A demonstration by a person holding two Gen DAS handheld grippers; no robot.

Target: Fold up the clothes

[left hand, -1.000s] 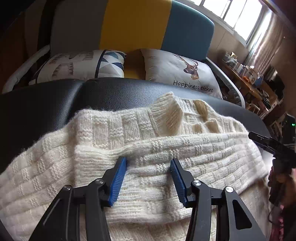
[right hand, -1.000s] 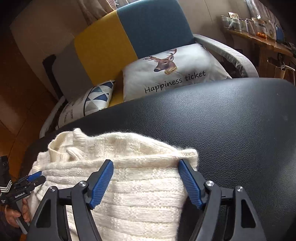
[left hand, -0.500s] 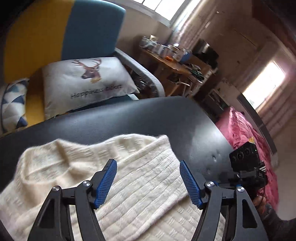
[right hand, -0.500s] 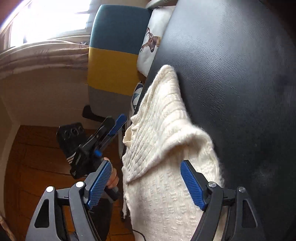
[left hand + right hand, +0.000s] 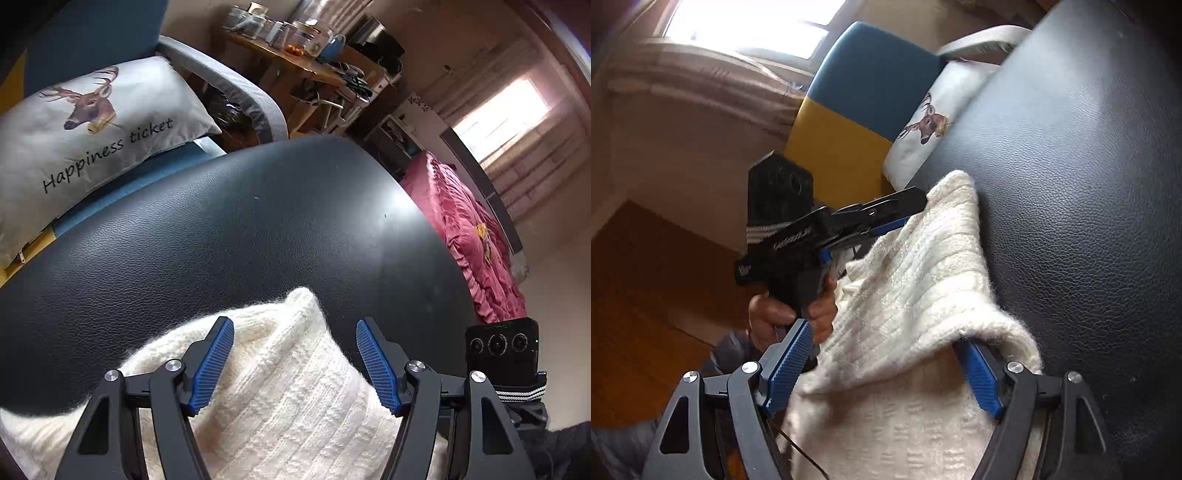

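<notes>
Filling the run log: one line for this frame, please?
stage: folding cream sweater on black table | left gripper: jaws closing, sweater between, no grip | right gripper: open over sweater fold

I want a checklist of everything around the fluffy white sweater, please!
Surface: black padded top, mostly bare.
Job's things: cream knit sweater, bunched at the near edge.
Clutter: nothing seen on the top.
Grippers: left gripper closing, jaws astride a sweater corner, pads not pressing; right gripper open, a fold draped over one finger.
Cables: thin dark cord by the right gripper.
Surroundings: deer pillow on an armchair, cluttered wooden table, red bedding.
</notes>
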